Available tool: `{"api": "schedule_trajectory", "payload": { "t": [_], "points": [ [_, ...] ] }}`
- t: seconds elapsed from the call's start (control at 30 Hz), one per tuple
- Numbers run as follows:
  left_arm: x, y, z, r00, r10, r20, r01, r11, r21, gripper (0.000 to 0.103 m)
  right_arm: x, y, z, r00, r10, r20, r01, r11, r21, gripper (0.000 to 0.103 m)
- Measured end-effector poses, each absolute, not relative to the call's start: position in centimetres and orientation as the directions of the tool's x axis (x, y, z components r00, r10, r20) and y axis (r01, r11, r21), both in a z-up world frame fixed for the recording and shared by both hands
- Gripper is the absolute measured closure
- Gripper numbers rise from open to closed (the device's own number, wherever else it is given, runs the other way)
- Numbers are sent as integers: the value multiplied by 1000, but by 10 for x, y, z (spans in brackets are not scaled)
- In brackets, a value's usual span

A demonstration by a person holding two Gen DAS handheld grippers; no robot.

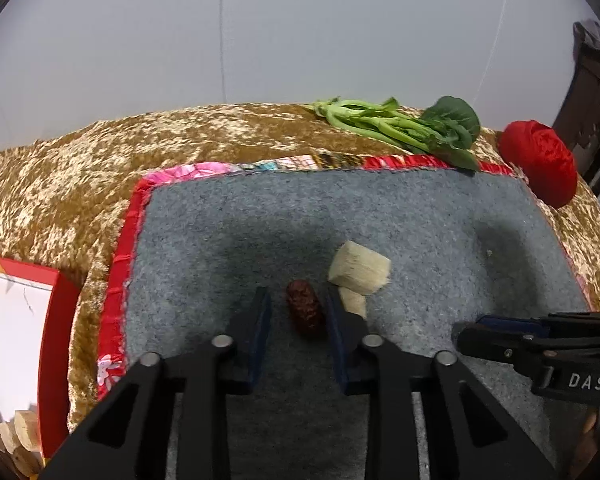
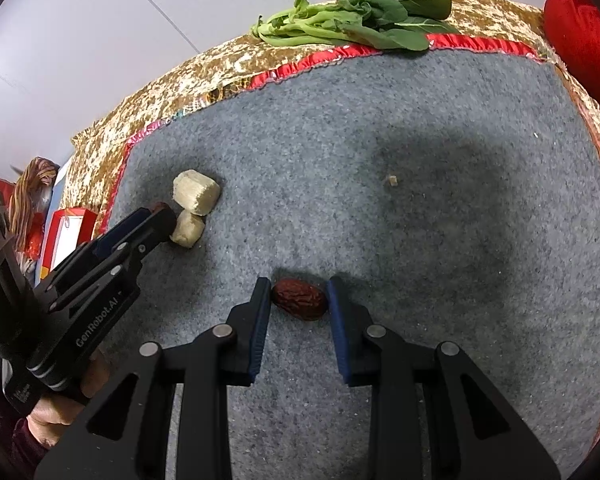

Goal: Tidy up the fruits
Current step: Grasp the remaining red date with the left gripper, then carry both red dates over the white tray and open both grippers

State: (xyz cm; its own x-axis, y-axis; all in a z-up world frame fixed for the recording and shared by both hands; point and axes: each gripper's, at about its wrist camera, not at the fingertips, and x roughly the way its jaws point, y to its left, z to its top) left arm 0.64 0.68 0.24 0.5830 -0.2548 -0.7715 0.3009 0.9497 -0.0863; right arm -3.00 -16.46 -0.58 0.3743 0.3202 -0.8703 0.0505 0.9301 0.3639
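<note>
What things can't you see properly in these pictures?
- Second red date, right wrist view: mostly hidden behind the left hand-held gripper.
- Small pale chunk, left wrist view: partly covered by that gripper's finger.
- Red box, left wrist view: cut off by the edge.

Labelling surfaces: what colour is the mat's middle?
Speckled grey felt, red-trimmed; clearest in the right wrist view.

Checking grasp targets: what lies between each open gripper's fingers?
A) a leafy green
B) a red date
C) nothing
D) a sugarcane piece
B: a red date sits between the left gripper fingers, and another date between the right gripper fingers.
</note>
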Motion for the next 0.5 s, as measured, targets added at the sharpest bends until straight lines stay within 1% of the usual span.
{"api": "schedule_trajectory", "payload": {
  "t": [0.03,0.1,0.13,0.23,0.43,0.5],
  "points": [
    [6,6,3,583,-258,-771,307,948,-85,82,-30,-165,-6,374,323,-870,52,929,367,72],
    [7,6,2,580,-262,-771,307,947,-91,83,-30,-166,-6,372,332,-867,54,924,378,72],
    [6,7,2,576,-269,-772,307,947,-100,85,-31,-168,-6,372,341,-864,59,920,388,72],
    [7,11,2,569,-291,-769,302,944,-134,86,-31,-175,-7,368,377,-850,78,898,433,72],
    [5,13,6,566,-310,-764,305,940,-155,89,-34,-201,-11,381,507,-773,143,794,591,72],
    [3,14,9,565,-318,-761,308,937,-162,89,-35,-207,-11,389,526,-757,152,773,615,72]
  ]
}}
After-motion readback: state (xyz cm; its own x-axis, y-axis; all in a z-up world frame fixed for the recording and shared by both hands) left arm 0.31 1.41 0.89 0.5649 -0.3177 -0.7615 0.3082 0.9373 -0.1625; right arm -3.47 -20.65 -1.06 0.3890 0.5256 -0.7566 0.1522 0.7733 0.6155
